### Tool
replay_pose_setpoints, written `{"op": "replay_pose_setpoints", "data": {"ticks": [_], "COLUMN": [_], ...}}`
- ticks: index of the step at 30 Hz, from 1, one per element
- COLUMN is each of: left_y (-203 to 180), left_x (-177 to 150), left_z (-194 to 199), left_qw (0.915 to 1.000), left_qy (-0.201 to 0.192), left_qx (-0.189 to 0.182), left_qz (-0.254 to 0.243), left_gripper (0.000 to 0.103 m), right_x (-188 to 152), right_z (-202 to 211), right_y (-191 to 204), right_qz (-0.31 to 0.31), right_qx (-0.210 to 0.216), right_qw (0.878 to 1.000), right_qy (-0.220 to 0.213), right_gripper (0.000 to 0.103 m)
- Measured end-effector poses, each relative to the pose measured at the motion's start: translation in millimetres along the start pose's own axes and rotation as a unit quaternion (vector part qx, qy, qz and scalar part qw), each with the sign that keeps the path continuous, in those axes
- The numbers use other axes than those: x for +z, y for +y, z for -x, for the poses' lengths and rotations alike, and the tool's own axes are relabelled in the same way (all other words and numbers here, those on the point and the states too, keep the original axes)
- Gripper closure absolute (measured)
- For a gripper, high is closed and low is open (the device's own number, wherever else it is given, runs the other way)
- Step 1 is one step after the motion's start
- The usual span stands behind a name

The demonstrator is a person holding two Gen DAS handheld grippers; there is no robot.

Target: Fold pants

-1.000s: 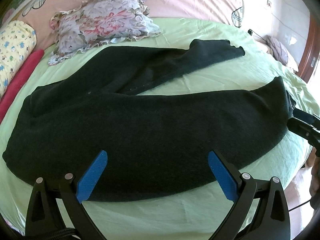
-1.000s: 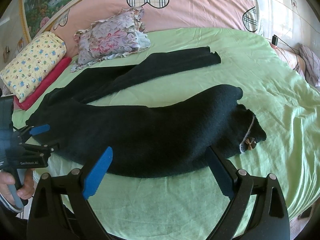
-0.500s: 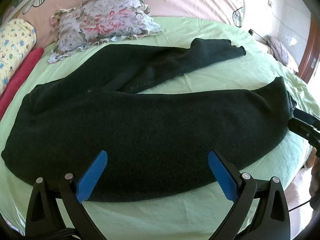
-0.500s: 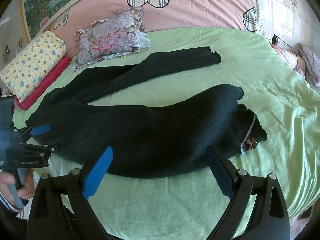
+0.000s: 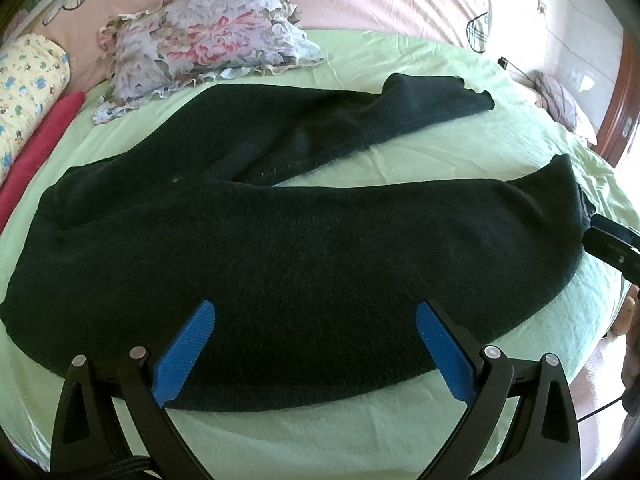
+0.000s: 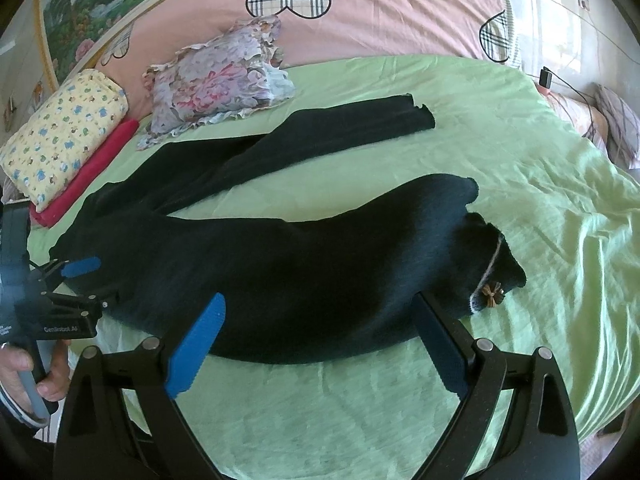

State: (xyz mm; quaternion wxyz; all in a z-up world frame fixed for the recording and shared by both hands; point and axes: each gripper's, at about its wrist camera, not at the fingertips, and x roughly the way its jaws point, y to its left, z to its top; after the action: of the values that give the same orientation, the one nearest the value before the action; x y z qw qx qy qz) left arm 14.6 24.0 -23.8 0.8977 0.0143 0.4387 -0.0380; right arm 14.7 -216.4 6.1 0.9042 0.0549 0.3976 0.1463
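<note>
Black pants (image 5: 304, 248) of a soft, matte knit lie spread across the centre of a light green bed sheet (image 5: 460, 152), the cloth of which is lightly creased. One leg runs toward the upper right of the left wrist view and ends in a wavy hem; the other, broader part curves across the middle of the frame. In the right wrist view the pants (image 6: 320, 276) end at lower right in a thin band with a small brown bow (image 6: 492, 293). The left gripper (image 5: 315, 338) stands wide open at the bottom of its frame, ribbed blue pads over the near edge of the fabric, holding nothing. The right gripper (image 6: 320, 334) is likewise spread apart and empty over the pants' near edge. A ruffled floral pillow (image 5: 208, 44) lies in the upper left, beside a yellow printed cushion (image 6: 66, 136) and a red roll (image 6: 88, 172). A pink quilt (image 6: 380, 12) with plaid hearts fills the top.
</note>
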Motion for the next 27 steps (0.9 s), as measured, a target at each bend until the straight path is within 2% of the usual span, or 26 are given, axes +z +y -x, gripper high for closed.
{"op": "replay_pose_setpoints", "data": {"ticks": [17, 27], "left_y": [1.5, 13.5], "left_x": [15.7, 60.9], "left_z": [-3.2, -17.4], "left_qw": [0.9998, 0.9997], "left_qy": [-0.001, -0.011], "left_qx": [-0.017, -0.006], "left_qz": [-0.006, -0.023], "left_gripper": [0.002, 0.002], "right_x": [10.3, 56.2], "right_z": [-7.6, -26.7], "right_y": [-8.1, -30.4], "right_qz": [-0.015, -0.032], "right_qx": [0.012, 0.027], "right_qw": [1.0, 0.999], "right_qy": [0.003, 0.008], "right_gripper": [0.009, 0.009]}}
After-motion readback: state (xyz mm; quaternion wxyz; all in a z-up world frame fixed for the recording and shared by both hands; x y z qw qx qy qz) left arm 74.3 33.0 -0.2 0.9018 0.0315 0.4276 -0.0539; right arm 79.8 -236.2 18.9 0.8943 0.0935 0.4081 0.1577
